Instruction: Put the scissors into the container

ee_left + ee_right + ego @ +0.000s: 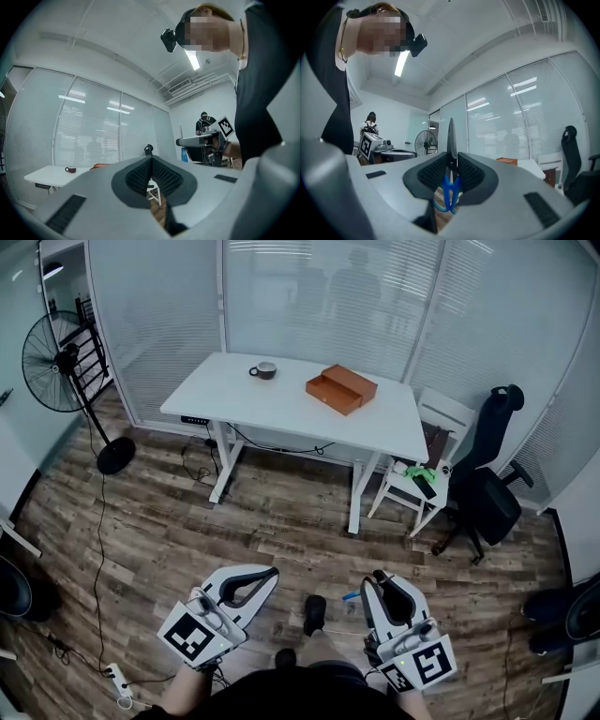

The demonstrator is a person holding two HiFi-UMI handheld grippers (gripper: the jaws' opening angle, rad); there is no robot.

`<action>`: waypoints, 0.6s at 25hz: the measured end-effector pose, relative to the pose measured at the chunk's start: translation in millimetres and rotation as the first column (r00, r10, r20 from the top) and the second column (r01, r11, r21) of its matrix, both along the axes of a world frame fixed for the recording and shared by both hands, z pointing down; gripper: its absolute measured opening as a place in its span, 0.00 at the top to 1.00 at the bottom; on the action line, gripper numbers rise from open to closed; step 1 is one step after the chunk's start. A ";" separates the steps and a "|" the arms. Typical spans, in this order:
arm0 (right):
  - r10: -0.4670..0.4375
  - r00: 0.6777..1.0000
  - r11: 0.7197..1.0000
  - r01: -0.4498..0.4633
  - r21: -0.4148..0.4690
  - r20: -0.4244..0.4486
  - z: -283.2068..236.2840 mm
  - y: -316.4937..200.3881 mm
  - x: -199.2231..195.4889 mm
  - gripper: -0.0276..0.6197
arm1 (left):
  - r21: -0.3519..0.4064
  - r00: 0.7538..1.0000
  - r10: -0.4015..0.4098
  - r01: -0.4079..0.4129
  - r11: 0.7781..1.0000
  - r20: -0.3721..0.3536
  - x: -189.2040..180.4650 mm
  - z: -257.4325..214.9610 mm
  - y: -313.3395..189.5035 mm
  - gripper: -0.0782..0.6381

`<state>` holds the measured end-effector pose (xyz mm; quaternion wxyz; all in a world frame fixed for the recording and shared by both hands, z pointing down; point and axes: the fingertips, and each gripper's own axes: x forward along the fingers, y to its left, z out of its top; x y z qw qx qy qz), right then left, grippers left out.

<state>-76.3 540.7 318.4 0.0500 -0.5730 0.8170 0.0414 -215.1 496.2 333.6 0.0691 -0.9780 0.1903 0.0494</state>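
Scissors are pinched blade-up in my right gripper, jaws narrowed onto the steel, with the orange box well ahead on the white desk, and that thin blade could pivot or slip free mid-carry.

Quick colour rundown: the left claw and right claw are both pale grey-white shells with dark grey ridged pads. The scissors between the right claw's pads have bright blue handles and dark steel-grey blades. The marker cube on each claw is white with black squares. Way ahead of the claws there's a white bench, an orange-brown container and a dark mug. The floor under the claws is streaky brown wood planks.
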 end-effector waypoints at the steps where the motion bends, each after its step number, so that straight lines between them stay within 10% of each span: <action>1: -0.004 1.000 1.000 0.004 0.001 0.001 0.1 -3.2 0.3 0.84 | 0.001 1.000 -0.002 0.002 1.000 0.000 0.7 -0.3 -2.9 0.87; 15: -0.018 0.999 1.000 0.018 0.005 0.027 1.9 -60.8 22.1 0.84 | 0.002 1.000 -0.002 0.002 1.000 0.027 26.8 1.8 -53.6 0.87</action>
